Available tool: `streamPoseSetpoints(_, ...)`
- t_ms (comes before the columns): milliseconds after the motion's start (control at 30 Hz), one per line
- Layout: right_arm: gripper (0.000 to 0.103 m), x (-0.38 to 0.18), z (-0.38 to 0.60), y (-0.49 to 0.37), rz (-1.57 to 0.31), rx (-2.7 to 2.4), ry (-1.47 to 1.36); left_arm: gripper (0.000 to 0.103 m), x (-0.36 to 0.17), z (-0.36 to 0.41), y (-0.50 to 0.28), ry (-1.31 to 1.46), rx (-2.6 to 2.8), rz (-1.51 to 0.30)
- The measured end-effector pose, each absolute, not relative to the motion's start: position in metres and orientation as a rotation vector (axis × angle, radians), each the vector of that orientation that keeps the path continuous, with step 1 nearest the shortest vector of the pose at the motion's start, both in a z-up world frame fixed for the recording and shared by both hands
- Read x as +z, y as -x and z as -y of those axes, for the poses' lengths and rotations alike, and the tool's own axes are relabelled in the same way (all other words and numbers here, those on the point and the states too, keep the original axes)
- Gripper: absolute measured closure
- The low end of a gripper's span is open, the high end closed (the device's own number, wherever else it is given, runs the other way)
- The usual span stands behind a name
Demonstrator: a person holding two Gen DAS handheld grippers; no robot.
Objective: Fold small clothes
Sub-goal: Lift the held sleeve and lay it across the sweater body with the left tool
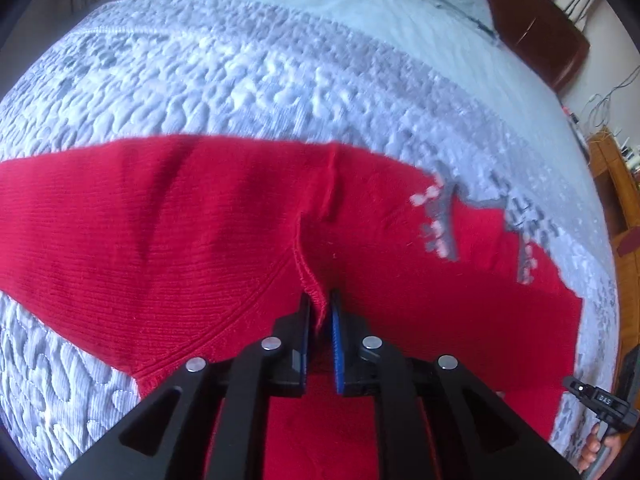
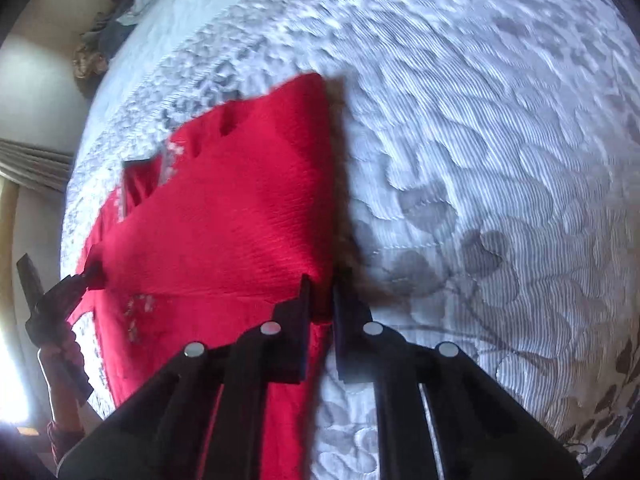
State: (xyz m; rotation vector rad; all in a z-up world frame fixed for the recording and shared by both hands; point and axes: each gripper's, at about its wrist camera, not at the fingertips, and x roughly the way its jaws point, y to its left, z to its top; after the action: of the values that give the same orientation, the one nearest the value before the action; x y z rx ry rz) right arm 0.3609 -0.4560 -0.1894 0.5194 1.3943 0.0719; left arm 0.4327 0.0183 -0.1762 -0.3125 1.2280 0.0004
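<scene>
A red knit garment [image 1: 160, 220] lies spread on a quilted grey-white bedspread [image 1: 240, 72], with a grey and white pattern [image 1: 440, 220] near its right side. My left gripper [image 1: 319, 308] is shut on a raised ribbed edge of the red cloth, which runs up between the blue pads. In the right wrist view the same red garment [image 2: 240, 208] lies flat. There, my right gripper [image 2: 322, 296] is shut on its near right edge, with red cloth between the fingers. The left gripper [image 2: 60, 292] and the hand holding it show at that view's left edge.
The bedspread [image 2: 480, 160] stretches wide to the right of the garment. A brown headboard [image 1: 536, 28] and wooden furniture [image 1: 612, 168] stand beyond the bed. A heap of other clothes [image 2: 100, 36] lies at the bed's far corner, next to a wall.
</scene>
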Motion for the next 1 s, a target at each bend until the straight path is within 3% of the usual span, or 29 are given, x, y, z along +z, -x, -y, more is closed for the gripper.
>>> streamPoseSetpoints(133, 0.093, -0.181, 0.445, -0.362, -1.396, 0.068, -0.399, 0.088, -0.174, -0.025, -0.432, 0.334, -0.016, -1.233)
streamPoseSetpoints(200, 0.088, -0.170, 0.441, -0.358, -1.370, 0.064, -0.350, 0.082, -0.166, -0.033, -0.429, 0.366, -0.009, -1.228)
streamPoseSetpoints(233, 0.081, -0.163, 0.440, -0.354, -1.350, 0.052, -0.323, 0.077, -0.158, -0.040, -0.424, 0.381, 0.002, -1.210)
streamPoseSetpoints(300, 0.078, -0.148, 0.436, -0.346, -1.304, 0.020, -0.275, 0.070, -0.144, -0.050, -0.418, 0.394, 0.016, -1.171)
streamPoseSetpoints(533, 0.078, -0.131, 0.405, -0.355, -1.258, 0.126, -0.275, 0.070, -0.126, -0.027, -0.430, 0.416, -0.077, -1.141)
streamPoseSetpoints(700, 0.079, -0.166, 0.399, -0.362, -1.347, 0.080, -0.262, 0.070, -0.161, 0.000, -0.446, 0.425, -0.132, -1.258)
streamPoseSetpoints(733, 0.083, -0.172, 0.400, -0.361, -1.356, 0.076, -0.260, 0.071, -0.172, 0.000, -0.448, 0.408, -0.113, -1.283)
streamPoseSetpoints(800, 0.083, -0.183, 0.401, -0.360, -1.350, 0.081, -0.275, 0.084, -0.185, -0.002, -0.446, 0.382, -0.101, -1.288)
streamPoseSetpoints(933, 0.082, -0.175, 0.397, -0.360, -1.352, 0.065, -0.247, 0.084, -0.181, -0.008, -0.441, 0.392, -0.116, -1.282)
streamPoseSetpoints(967, 0.081, -0.170, 0.396, -0.358, -1.345, 0.059, -0.253, 0.082, -0.176, -0.011, -0.437, 0.390, -0.110, -1.282)
streamPoseSetpoints(1000, 0.079, -0.167, 0.394, -0.360, -1.340, 0.053, -0.251, 0.069, -0.167, -0.014, -0.431, 0.369, -0.096, -1.276)
